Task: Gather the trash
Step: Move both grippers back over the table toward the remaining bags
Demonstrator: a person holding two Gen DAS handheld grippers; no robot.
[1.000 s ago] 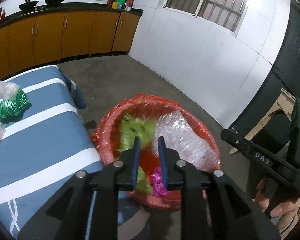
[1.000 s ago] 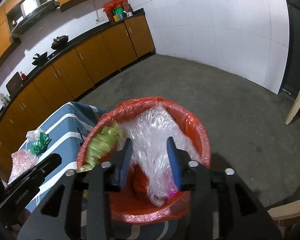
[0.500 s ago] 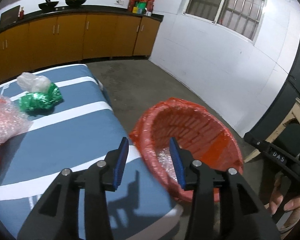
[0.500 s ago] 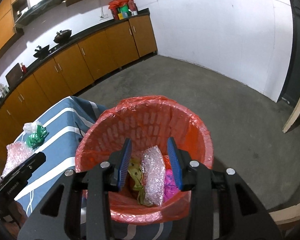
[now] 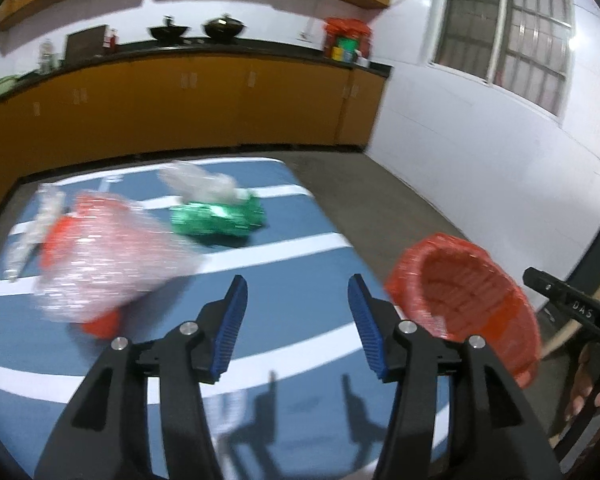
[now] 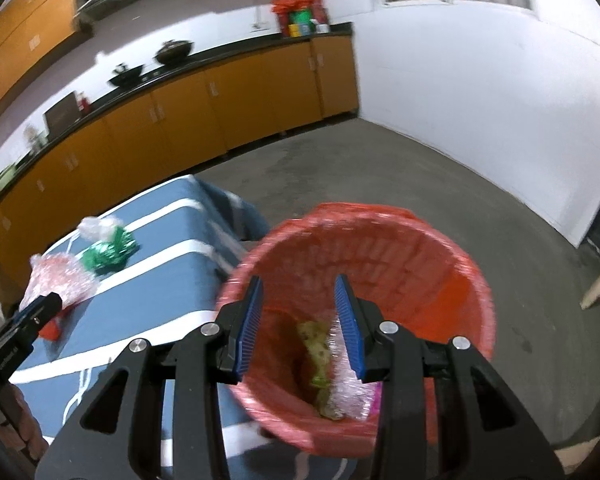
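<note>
Opening as you hold it, your left gripper (image 5: 297, 307) hangs over the striped table (image 5: 292, 312) with nothing between its blue pads. Your right gripper (image 6: 299, 307) stands part spread over the red bin (image 6: 440, 264), also empty; its pads press on nothing.

The bin stands on the floor just beside the table's right edge, mouth up and tipped a little toward the table in your left view (image 5: 472, 300).

On the table, well left of the bin, lies a bubble-wrap bundle (image 5: 108, 252) over something red, its long axis running from the far left toward the near middle. Behind it, farther from you, a green foil wad (image 5: 218, 218) lies lengthwise across the table, touching a clear plastic scrap (image 5: 196, 182) at its far side.

Only your right view looks down into the bin: a yellow-green wrapper (image 6: 314, 344), a strip of bubble wrap (image 6: 348, 384) and a bit of pink lie at the bottom. Only your left view shows a thin clear strip (image 5: 36, 224) at the table's far left. Both views are blurred.
</note>
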